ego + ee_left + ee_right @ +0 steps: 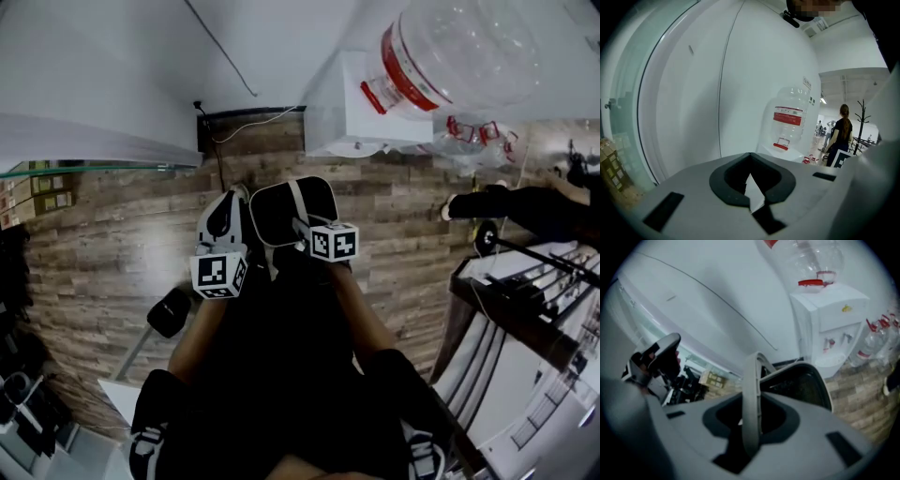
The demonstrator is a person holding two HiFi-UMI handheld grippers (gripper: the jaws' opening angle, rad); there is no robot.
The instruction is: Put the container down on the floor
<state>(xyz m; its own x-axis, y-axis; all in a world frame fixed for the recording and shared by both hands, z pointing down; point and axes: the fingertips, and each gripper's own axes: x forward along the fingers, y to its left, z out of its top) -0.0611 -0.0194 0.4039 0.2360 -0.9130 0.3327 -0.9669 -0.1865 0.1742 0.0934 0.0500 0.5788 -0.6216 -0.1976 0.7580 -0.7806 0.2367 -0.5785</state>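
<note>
The container (pixel 281 214) is a black bin with a pale rim and a grey bail handle (pixel 298 202). It hangs in the air above the wood-plank floor (pixel 122 244), in front of the person's arms. My right gripper (pixel 302 228) is shut on that handle. In the right gripper view the handle (pixel 751 394) runs upright between the jaws of the right gripper (pixel 751 423), and the bin's open mouth (pixel 801 385) lies just beyond. My left gripper (pixel 234 199) hovers beside the bin on its left. In its own view the left gripper (pixel 753 188) has its jaws slightly apart with nothing between them.
A white water dispenser (pixel 361 112) with a clear bottle (pixel 450 52) stands against the wall ahead, with empty bottles (pixel 478 131) beside it. A glass shelf (pixel 84 169) is at left, a white rack (pixel 534 281) at right. A person (pixel 841 133) stands far off.
</note>
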